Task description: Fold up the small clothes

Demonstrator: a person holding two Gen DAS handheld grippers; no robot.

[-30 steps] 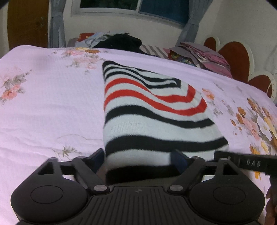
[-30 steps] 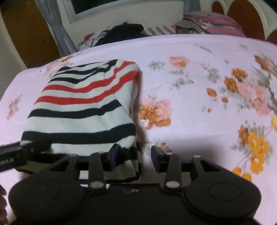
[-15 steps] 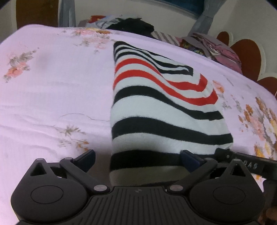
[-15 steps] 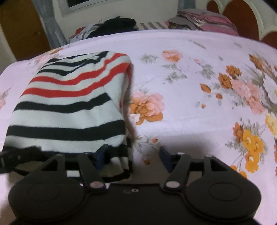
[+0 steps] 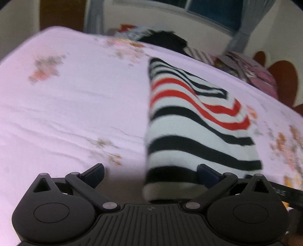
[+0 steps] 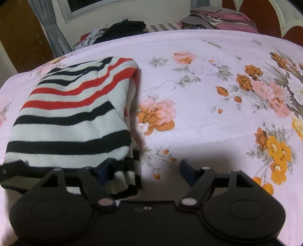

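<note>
A folded knit garment with black, white and red stripes point(image 5: 191, 132) lies on the pink floral bedsheet point(image 5: 75, 113); it also shows in the right wrist view point(image 6: 72, 121). My left gripper point(image 5: 150, 173) is wide open at the garment's near left corner, its right finger against the hem. My right gripper point(image 6: 143, 170) is wide open at the garment's near right corner, its left finger point(image 6: 103, 170) tucked at the folded layers. Neither holds cloth.
A heap of dark and mixed clothes point(image 6: 121, 28) lies past the bed's far edge under the window. More folded cloth point(image 6: 217, 19) lies by the red headboard point(image 6: 265, 15). A wooden door point(image 6: 20, 37) stands at far left.
Both grippers have opened wider and let the hem go. The left gripper has shifted left, so the garment sits further right in its view. The garment now rests flat.
</note>
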